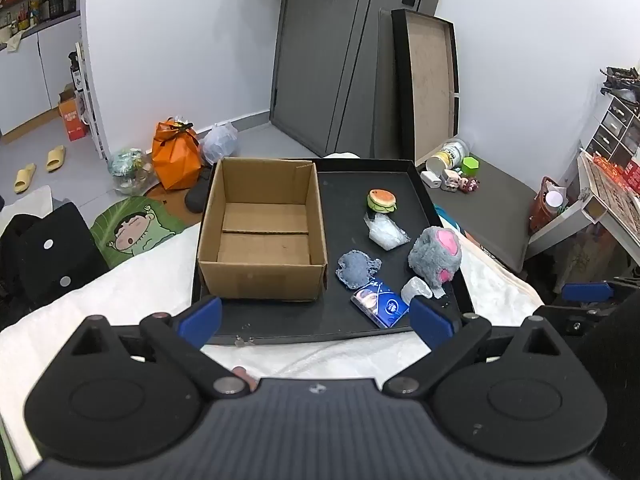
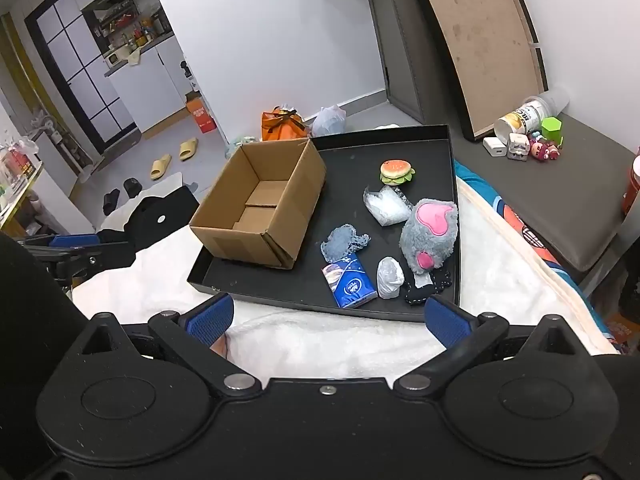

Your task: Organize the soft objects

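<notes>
Soft objects lie scattered on the black tray [image 1: 400,168], all of them to the right of the cardboard box [image 1: 262,228] that fills the tray's left half. Taking the box as our landmark, we see the burger toy [image 1: 382,200] farthest back beside its far right corner, and a clear plastic bag [image 1: 386,232] just in front of the burger. The grey lace cloth [image 1: 357,265] sits close to the box's near right corner, with the blue tissue pack [image 1: 380,300] touching its near edge. Farther right from the box, the grey plush paw [image 1: 436,254] with pink pads stands near the tray's right rim, and a small white bundle [image 1: 416,289] lies between the paw and the tissue pack. The box itself is open and we see nothing inside it.

We hold the left tongs [image 1: 316,320] over the tray's near edge, released and spread wide; the box's front wall lies just beyond the left fingertip, and the tissue pack just inside the right one. Nothing sits between the pads. We hold the right tongs [image 2: 328,318] short of the tray, over the white blanket [image 2: 320,344], also released and empty; the tissue pack and white bundle lie just beyond them, well right of the box.
</notes>
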`<state>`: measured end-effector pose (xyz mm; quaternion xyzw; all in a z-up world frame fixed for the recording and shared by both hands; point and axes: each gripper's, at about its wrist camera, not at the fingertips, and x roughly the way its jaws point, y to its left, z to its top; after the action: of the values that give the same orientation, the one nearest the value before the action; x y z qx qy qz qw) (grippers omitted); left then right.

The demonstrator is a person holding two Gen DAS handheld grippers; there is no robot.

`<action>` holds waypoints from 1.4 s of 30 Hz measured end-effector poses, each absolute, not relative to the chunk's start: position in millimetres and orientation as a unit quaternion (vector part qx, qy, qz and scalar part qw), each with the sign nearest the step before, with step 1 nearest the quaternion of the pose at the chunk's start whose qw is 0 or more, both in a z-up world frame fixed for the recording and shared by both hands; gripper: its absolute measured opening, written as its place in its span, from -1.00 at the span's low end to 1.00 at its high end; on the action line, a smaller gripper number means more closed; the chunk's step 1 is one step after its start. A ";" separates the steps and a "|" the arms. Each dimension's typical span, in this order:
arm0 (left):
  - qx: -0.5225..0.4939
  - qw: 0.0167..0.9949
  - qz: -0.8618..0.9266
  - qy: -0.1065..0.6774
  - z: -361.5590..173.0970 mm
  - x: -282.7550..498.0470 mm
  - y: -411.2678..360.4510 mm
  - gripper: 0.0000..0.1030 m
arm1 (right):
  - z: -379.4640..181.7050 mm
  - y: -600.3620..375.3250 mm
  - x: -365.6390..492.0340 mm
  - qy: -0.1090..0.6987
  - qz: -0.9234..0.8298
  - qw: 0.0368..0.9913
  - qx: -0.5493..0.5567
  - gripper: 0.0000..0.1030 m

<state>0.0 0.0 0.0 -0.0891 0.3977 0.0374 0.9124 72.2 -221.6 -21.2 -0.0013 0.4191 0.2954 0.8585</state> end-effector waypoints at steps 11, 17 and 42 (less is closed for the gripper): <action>-0.091 0.910 0.037 0.402 1.5 -0.2 -2.3 0.93 | -20.9 -220.8 70.5 0.416 0.295 0.860 -0.001 1.00; -0.092 0.910 0.036 0.403 0.6 1.4 -1.3 0.93 | -17.8 -222.4 72.9 0.414 0.296 0.861 -0.002 1.00; -0.093 0.910 0.036 0.401 1.0 3.0 -2.2 0.93 | -13.3 -220.6 71.2 0.408 0.296 0.863 -0.005 1.00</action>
<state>3.0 -2.2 1.0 -0.0932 0.4013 0.0358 0.9105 71.2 -220.6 -13.3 -0.0053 0.4085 0.2962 0.8634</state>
